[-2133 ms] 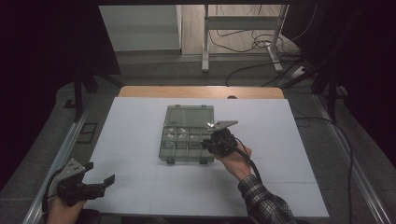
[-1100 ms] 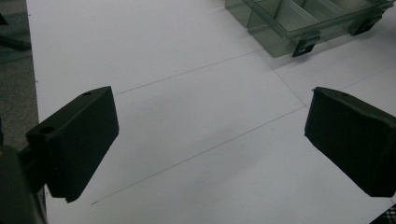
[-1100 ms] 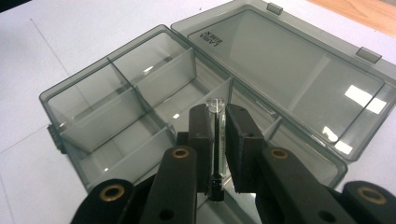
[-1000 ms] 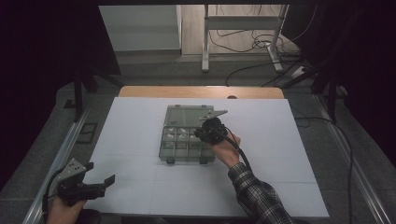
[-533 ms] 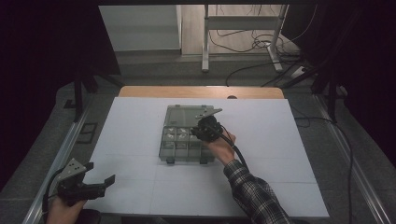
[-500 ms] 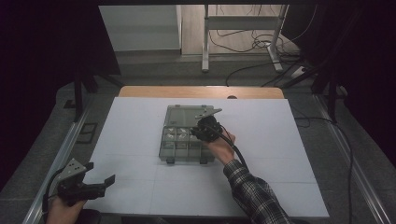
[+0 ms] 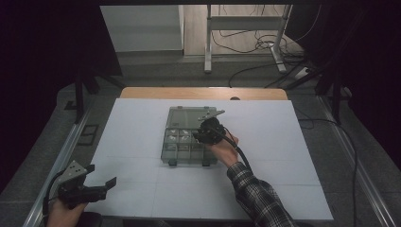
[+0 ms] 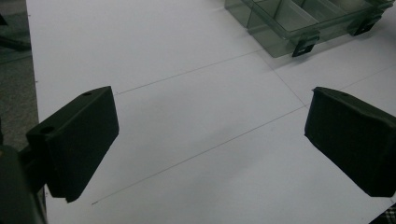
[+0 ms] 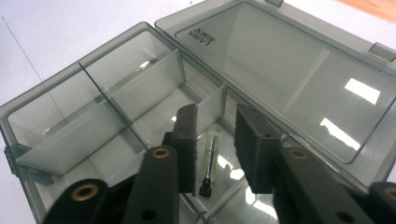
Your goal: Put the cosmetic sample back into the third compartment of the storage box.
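At the near-left corner of the white table (image 7: 142, 142), well short of the organizer box (image 7: 189, 142), I have the left gripper (image 7: 97, 187) held low in my hand (image 7: 64, 213), its grey plate on top and its cable looping back toward me. From the left gripper view I see its two black jaws standing wide apart, with bare table between them and nothing in the gap; the near front corner of the box, with its two dark latches (image 8: 303, 46), sits up ahead and to the right of them.

Farther in, at the middle of the table, the box lies open: a smoky clear plastic case with its lid (image 9: 299, 79) folded flat away from me and its tray split by clear dividers (image 9: 144, 84) into compartments. My right hand (image 7: 226, 149), in a plaid sleeve (image 7: 255, 194), holds the right gripper (image 7: 202, 135) over the box's right side, tilted down into the tray.

In the right gripper view the right gripper's jaws are spread a little, reaching into a compartment beside the lid hinge. Between them lies a small slim part (image 9: 210, 161), a clear tube with a dark cap at its near end, resting on the compartment floor. The jaws flank it without touching it.

Beyond the box, the far wooden edge (image 7: 203, 93) of the table shows.
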`<state>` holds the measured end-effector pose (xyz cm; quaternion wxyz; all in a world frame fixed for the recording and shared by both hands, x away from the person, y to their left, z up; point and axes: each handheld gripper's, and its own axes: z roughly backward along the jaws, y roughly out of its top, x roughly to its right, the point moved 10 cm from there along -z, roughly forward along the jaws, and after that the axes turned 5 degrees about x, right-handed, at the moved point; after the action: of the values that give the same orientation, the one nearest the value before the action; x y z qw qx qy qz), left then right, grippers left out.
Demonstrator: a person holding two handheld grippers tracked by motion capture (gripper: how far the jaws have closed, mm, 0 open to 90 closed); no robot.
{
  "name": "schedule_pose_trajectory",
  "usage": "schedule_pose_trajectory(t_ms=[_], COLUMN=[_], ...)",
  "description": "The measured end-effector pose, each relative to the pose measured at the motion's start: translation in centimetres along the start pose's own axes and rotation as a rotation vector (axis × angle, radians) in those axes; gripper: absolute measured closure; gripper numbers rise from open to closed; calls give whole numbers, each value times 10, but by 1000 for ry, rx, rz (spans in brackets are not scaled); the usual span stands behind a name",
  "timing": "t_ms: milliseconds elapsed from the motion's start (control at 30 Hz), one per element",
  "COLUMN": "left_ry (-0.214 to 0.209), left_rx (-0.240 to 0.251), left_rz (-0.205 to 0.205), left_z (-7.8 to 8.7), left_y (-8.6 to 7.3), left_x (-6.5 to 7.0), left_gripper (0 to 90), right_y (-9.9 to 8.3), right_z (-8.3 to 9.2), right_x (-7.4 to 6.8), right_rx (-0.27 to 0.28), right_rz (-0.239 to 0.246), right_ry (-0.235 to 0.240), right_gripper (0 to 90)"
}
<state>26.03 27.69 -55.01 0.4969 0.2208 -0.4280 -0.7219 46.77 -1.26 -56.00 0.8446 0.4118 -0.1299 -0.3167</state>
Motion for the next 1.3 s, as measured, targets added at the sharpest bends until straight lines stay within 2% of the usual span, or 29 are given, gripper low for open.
schedule_pose_trajectory(t_ms=[267, 733, 867, 1300], left_ry=[-3, -1, -1, -1], left_rx=[3, 2, 1, -1], left_rz=[4, -1, -3, -2], left_z=[0, 0, 0, 0], left_y=[0, 0, 0, 0], left_x=[0, 0, 0, 1], left_gripper=[33, 33, 33, 33], right_y=[-3, -3, -4, -17], right_z=[2, 17, 20, 33], right_x=[-1, -8, -8, -11], right_rx=[-28, -23, -32, -88], right_rz=[8, -8, 9, -18], right_ry=[-15, 4, -4, 42], right_gripper=[531, 373, 332, 231])
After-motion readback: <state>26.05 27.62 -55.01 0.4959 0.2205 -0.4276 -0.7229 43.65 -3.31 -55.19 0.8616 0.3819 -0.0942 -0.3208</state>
